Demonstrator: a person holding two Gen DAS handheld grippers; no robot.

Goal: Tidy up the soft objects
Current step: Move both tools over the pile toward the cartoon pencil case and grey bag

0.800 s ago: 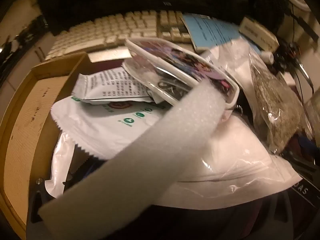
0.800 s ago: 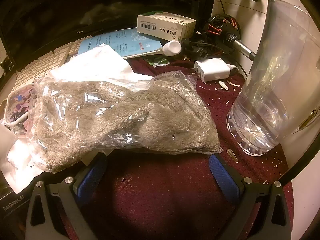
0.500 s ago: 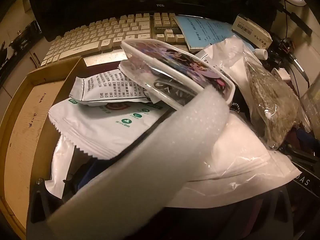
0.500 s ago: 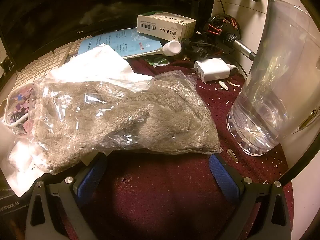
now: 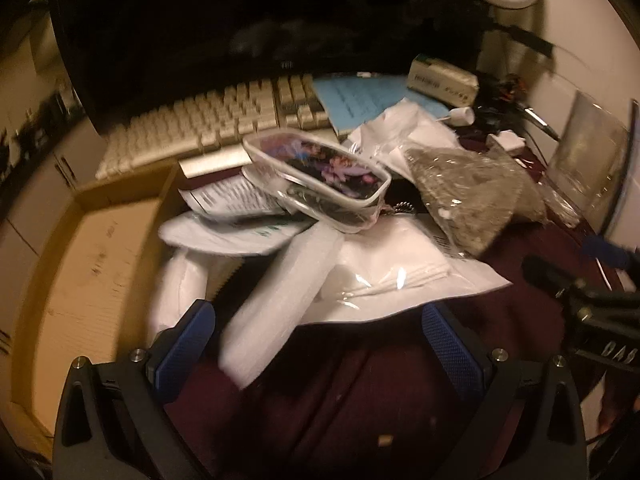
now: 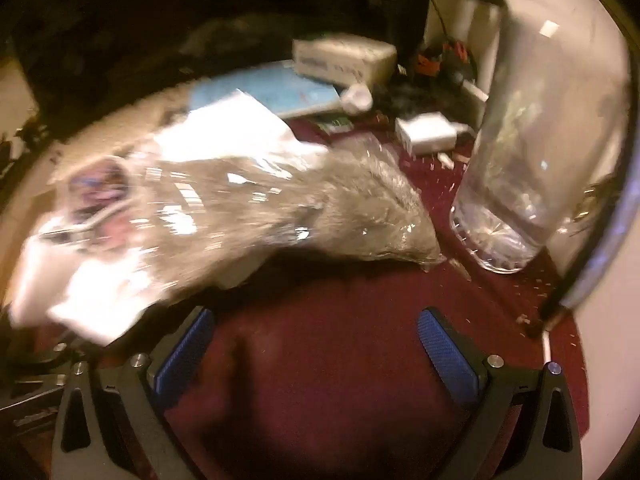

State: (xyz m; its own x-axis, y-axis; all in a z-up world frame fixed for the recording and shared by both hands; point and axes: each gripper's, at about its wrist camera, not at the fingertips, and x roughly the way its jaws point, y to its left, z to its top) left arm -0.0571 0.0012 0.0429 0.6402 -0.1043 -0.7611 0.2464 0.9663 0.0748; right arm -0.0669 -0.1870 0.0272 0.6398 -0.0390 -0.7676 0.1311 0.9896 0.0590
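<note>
Hovering over the cluttered table point(image 5: 400, 400) with both tools tilted down at the pile, I have nothing pinched: my left gripper point(image 5: 318, 354) stands spread wide and so does my right gripper point(image 6: 316, 354), blue pads bare on each.

What matters for my next reach is the white foam strip point(image 5: 280, 304). Its near end lies just ahead of my left gripper, between the two pads but nearer the left one, and its long axis runs away from me, slanting up and to the right until it slips under the clear pouch with the cartoon print point(image 5: 320, 172). My left side is plainly the closer one for it; I judge a grab across its width would suit, since lengthwise it would not fit.

For my right gripper, the bagged grey plush point(image 6: 288, 208) lies ahead and to the left, long axis running left to right, its nearest corner well short of the pads. A tall clear pitcher point(image 6: 540, 140) stands close on the right, so I would keep clear of it. An open cardboard box point(image 5: 88, 272) sits at far left, probably a place for the soft things
</note>
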